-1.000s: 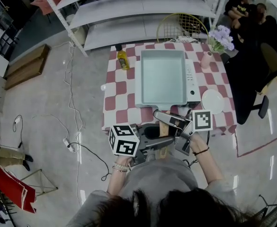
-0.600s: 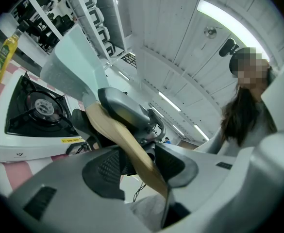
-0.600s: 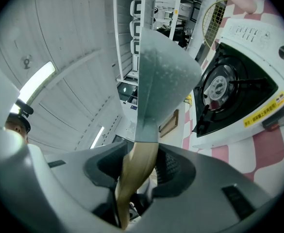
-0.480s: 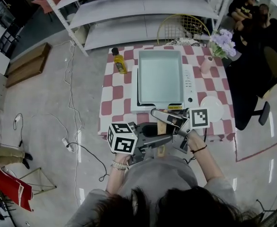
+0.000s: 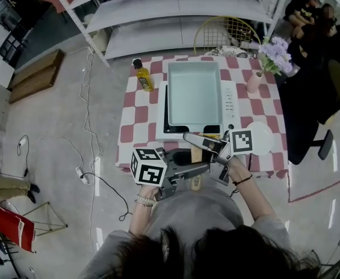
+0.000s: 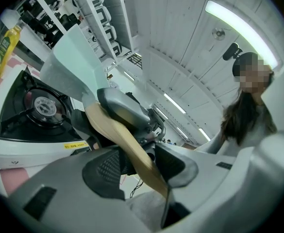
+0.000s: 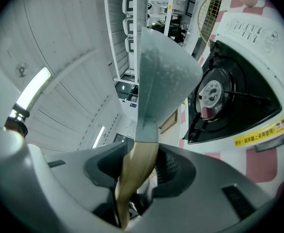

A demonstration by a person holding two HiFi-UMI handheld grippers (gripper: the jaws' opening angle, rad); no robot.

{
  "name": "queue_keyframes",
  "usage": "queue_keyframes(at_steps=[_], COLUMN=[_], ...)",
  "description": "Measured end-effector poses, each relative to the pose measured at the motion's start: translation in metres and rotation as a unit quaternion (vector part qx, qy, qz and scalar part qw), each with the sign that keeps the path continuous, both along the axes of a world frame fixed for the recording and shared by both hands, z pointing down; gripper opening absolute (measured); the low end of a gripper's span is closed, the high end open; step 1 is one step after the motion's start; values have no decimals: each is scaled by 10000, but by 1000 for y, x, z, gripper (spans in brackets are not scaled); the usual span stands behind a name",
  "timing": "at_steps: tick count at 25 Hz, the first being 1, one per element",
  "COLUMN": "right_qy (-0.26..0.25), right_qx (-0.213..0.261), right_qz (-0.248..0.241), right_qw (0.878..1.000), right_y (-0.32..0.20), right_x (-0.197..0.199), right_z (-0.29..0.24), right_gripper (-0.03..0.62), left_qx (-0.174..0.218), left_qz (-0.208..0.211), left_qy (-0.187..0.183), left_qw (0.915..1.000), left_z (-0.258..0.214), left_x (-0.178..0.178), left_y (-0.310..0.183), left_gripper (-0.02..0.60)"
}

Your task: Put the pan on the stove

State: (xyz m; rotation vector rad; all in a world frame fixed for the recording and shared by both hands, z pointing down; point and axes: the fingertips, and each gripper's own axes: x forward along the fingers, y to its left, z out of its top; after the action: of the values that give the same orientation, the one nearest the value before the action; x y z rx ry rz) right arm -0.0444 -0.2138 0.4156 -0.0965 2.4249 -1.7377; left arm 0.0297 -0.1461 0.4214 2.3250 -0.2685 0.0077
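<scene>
Head view: the left gripper [image 5: 200, 169] and the right gripper [image 5: 196, 140] each clamp the wooden handle [image 5: 196, 156] of the pan [image 5: 194, 92] over the near edge of the table [image 5: 136, 116]. The pan is empty and hangs over the stove [image 5: 231, 100] at the table's middle, seemingly unseated. Next: lower it level onto the burner [image 7: 212, 92], then release. The bottle [image 5: 142, 75] at the far left corner holds yellow liquid.

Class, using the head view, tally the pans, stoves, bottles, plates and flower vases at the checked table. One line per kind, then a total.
pan: 1
stove: 1
bottle: 1
plate: 1
flower vase: 1
Total: 5
</scene>
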Motion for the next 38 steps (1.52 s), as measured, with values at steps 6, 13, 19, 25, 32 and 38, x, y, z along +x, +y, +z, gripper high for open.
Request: queue_keyframes(at_steps=[6,13,19,25,32,38], right_qy=[29,54,63,115,123,150], right_qx=[-124,-340,-609,-755,-896,-978], right_qz=[-81,-74,31,90,148,170], right_qw=[9999,9994,9981,9970,9958,9950], right_y=[-8,-15,-22,-28,-33,-35], right_x=[1,-2,-4,-7,-8,-10], right_z=[12,26,37,46,56,63], right_gripper=[175,175,175,175,175,175], left_qx=[-105,-351,-565,-750,-926,-1027], left_qz=[-97,-97,-20,65,124,153], left_qy=[1,40,74,95,115,150], left_qw=[9999,9993,9984,9971,9956,9945], left_z=[9,19,26,33,40,46], left_x=[1,-2,-5,-9,-11,-14], left_y=[-9,-16,-22,-28,-31,-33], left_gripper=[192,192,192,192,192,192])
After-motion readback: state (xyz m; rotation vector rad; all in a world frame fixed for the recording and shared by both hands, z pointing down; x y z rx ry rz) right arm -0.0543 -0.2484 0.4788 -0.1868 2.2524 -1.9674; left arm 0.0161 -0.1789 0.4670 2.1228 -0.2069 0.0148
